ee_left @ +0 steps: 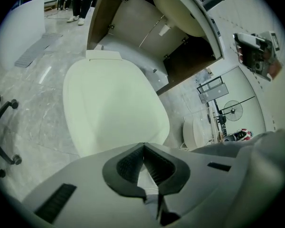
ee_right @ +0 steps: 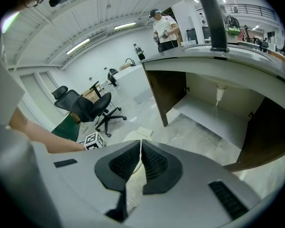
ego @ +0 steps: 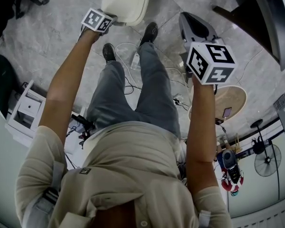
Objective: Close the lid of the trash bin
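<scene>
The trash bin's cream-white lid [ee_left: 114, 108] lies flat over the bin, its hinge at the far edge. In the head view the lid [ego: 126, 1] shows at the top. My left gripper [ego: 106, 22] is at its near left edge, just above it. My left gripper [ee_left: 143, 147] has its jaws shut with nothing between them. My right gripper [ego: 187, 18] hangs to the right of the bin, away from the lid. In its own view my right gripper [ee_right: 141, 144] is shut and empty. A bit of the lid [ee_right: 138, 133] shows just past the jaws.
A counter with an open cabinet underneath [ee_left: 147, 27] stands right behind the bin. A black office chair [ee_right: 85, 106] and a standing person [ee_right: 164, 30] are farther off. Cables [ego: 128, 84] lie on the floor by my feet. A round wooden table [ego: 230, 101] and a fan [ego: 267, 160] are to my right.
</scene>
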{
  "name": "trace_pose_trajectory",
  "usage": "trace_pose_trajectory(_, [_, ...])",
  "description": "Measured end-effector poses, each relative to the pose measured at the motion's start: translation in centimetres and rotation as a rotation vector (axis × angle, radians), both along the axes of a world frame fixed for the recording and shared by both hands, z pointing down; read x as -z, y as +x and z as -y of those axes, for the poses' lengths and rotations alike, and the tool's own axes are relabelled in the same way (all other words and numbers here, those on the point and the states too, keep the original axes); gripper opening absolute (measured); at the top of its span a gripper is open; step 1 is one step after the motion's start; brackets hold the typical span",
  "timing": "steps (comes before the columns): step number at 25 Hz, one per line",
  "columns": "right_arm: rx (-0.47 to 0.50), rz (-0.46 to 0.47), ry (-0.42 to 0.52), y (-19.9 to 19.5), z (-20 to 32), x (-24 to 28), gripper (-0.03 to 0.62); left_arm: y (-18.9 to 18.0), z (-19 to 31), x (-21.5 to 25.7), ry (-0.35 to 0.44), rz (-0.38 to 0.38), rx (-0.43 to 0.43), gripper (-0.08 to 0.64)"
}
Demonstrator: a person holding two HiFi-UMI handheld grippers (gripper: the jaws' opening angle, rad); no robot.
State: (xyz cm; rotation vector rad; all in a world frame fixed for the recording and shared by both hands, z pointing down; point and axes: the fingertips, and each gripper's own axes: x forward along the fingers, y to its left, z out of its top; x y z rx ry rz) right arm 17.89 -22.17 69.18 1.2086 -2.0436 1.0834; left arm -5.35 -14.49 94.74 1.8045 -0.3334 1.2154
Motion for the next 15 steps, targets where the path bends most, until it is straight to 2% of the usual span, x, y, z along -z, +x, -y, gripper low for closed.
trace_pose_trajectory(7, [-0.019, -0.006, -0.009, 0.8, -0.9, -0.9, 0.026, 0.1, -0.4, -1.8, -0.023, 0.029, -0.015, 0.014])
trace_pose_trajectory(11, [-0.029, -0.009, -0.017, 1.2, -1.5, -1.4, 0.026, 0.5, -1.3, -2.3, -0.045, 0.028, -0.040, 0.014])
trace_pose_trajectory(15, [-0.030, -0.008, -0.024, 0.8, -1.9, -1.7, 0.026, 0.4, -1.4, -2.4, -0.038, 0.024, -0.029, 0.014])
